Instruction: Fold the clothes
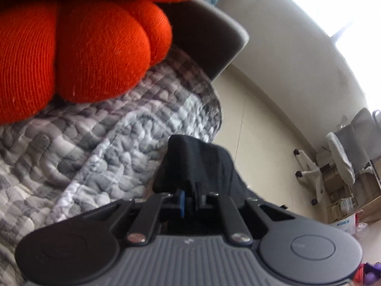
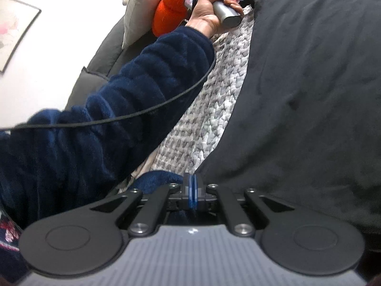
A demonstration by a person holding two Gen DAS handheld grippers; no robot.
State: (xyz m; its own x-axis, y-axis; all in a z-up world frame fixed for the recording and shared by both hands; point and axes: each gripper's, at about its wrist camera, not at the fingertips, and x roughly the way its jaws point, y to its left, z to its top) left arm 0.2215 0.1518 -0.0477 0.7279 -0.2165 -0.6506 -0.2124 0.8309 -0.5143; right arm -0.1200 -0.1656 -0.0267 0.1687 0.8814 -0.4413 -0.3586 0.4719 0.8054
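Observation:
A black garment (image 2: 309, 95) lies spread over a grey quilted cover (image 2: 214, 109) on a sofa. My right gripper (image 2: 192, 186) sits at the garment's near corner, blue pads pressed together, and the cloth's edge runs into the tips. In the left wrist view, my left gripper (image 1: 191, 191) is shut on another corner of the black garment (image 1: 197, 162), which drapes over and hides its fingertips. A person's hand (image 2: 209, 16) in a dark blue fleece sleeve (image 2: 133, 90) holds the left gripper at the garment's far end.
An orange knitted cushion (image 1: 78, 47) sits close above the left gripper. Behind it are a grey sofa arm (image 1: 209, 38) and a white pillow (image 2: 142, 12). A cable (image 2: 142, 112) crosses the sleeve. Cream floor (image 1: 262, 128) and an office chair (image 1: 338, 162) lie to the right.

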